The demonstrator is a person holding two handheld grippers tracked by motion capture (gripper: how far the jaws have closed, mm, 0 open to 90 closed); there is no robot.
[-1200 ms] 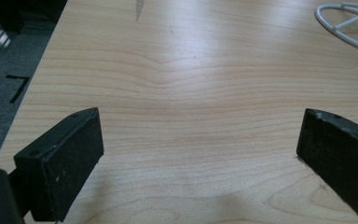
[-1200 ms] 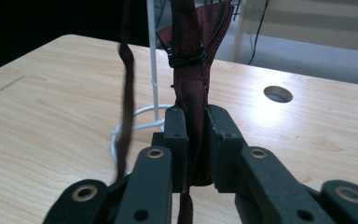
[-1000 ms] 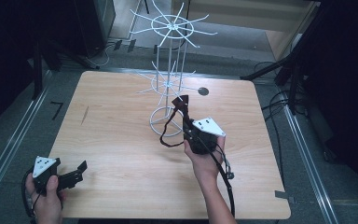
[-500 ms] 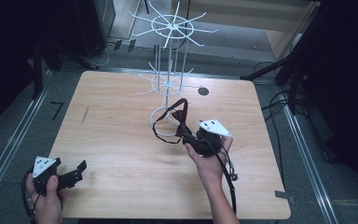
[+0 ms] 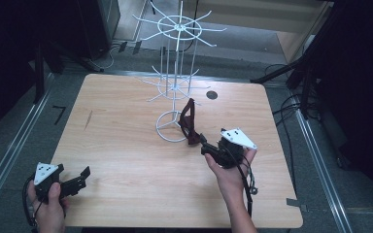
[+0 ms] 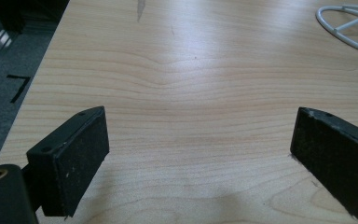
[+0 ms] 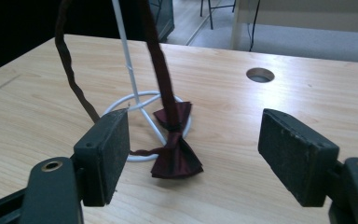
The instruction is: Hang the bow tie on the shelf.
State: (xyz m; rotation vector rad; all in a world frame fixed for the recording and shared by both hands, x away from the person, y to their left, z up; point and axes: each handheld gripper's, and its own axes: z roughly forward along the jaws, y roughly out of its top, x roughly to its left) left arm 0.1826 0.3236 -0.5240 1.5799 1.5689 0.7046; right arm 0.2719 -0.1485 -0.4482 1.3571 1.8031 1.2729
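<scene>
Right gripper (image 7: 193, 149) now back from one bow tie (image 7: 176, 154).

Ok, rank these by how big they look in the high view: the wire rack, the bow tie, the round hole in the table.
1. wire rack, by far the largest
2. bow tie with its strap
3. round hole, smallest

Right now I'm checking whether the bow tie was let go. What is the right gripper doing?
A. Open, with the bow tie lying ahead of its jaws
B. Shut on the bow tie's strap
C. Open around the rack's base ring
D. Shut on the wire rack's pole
A: the right gripper stands open, with the maroon bow tie on the table beyond its jaws, untouched.
</scene>
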